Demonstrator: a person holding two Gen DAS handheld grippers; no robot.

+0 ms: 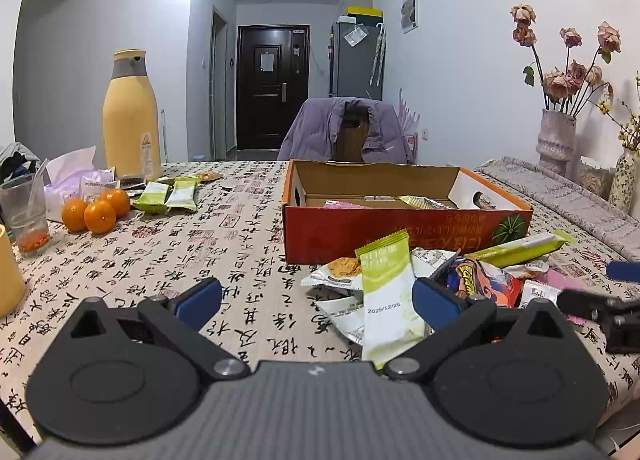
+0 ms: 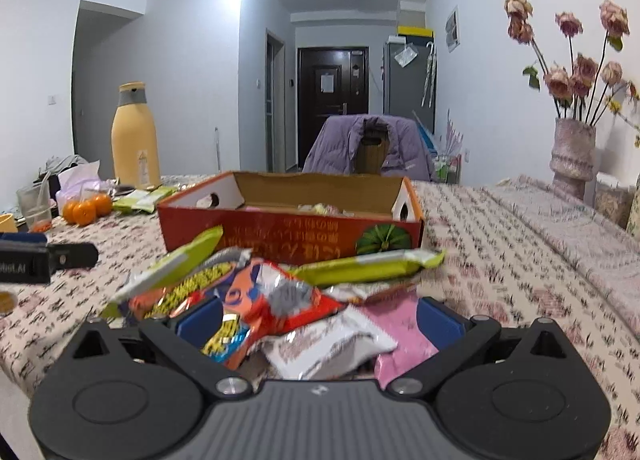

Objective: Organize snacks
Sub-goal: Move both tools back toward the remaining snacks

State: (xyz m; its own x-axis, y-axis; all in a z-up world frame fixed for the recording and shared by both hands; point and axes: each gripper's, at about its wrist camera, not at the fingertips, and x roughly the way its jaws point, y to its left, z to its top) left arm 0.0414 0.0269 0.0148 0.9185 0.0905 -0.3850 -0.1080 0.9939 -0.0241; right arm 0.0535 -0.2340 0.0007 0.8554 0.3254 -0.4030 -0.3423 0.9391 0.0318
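An open red cardboard box (image 1: 400, 234) sits mid-table with a few snack packets inside; it also shows in the right wrist view (image 2: 288, 236). A pile of snack packets lies in front of it. My left gripper (image 1: 316, 300) is open just above the cloth, its right pad beside a green-and-white packet (image 1: 390, 296). My right gripper (image 2: 320, 320) is open around the pile, with an orange packet (image 2: 272, 300) and a white packet (image 2: 332, 348) between its pads and a pink packet (image 2: 400, 344) by the right pad. It appears in the left wrist view (image 1: 600, 300).
Three oranges (image 1: 96, 209), a yellow bottle (image 1: 130, 115), a plastic cup (image 1: 26, 215) and two green packets (image 1: 168, 195) stand at the far left. A vase of dried roses (image 1: 556, 139) is at the right. A chair with a purple jacket (image 1: 348, 131) stands behind the table.
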